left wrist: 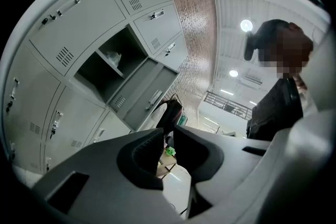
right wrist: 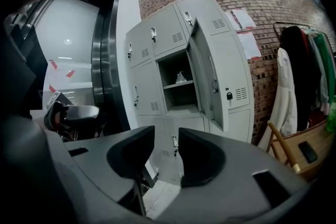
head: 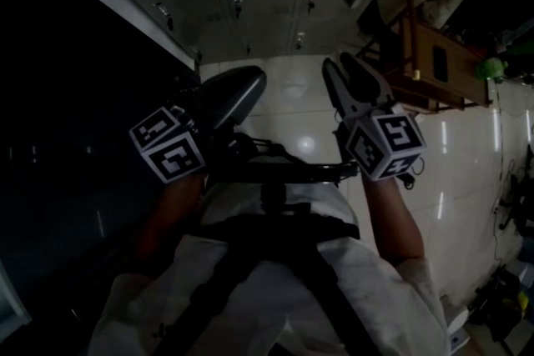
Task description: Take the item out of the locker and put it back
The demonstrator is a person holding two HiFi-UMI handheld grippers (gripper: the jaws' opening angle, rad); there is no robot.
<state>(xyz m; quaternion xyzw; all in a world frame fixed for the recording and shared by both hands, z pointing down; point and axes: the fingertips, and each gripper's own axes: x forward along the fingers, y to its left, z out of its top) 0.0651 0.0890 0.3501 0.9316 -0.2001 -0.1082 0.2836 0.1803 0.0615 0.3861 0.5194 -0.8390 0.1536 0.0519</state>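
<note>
A bank of grey lockers (right wrist: 157, 60) stands against a brick wall. One upper compartment (right wrist: 177, 93) is open, its door (right wrist: 212, 78) swung out to the right. On its shelf lies a small white item (right wrist: 180, 77), which also shows in the left gripper view as the white item (left wrist: 114, 57). My right gripper (right wrist: 167, 136) points at the lockers from a distance, its jaws apart with nothing between them. My left gripper (left wrist: 168, 134) tilts upward below the open compartment (left wrist: 100, 68), with a narrow empty gap between its jaws. In the dim head view, the left gripper (head: 242, 87) and right gripper (head: 350, 71) are held in front of the person's chest.
A wooden chair (right wrist: 294, 152) with a dark phone-like thing (right wrist: 307, 151) on it stands right of the lockers. A white coat (right wrist: 286, 97) hangs above it. A dark door frame (right wrist: 102, 60) is left of the lockers. The floor is white tile (head: 467, 179).
</note>
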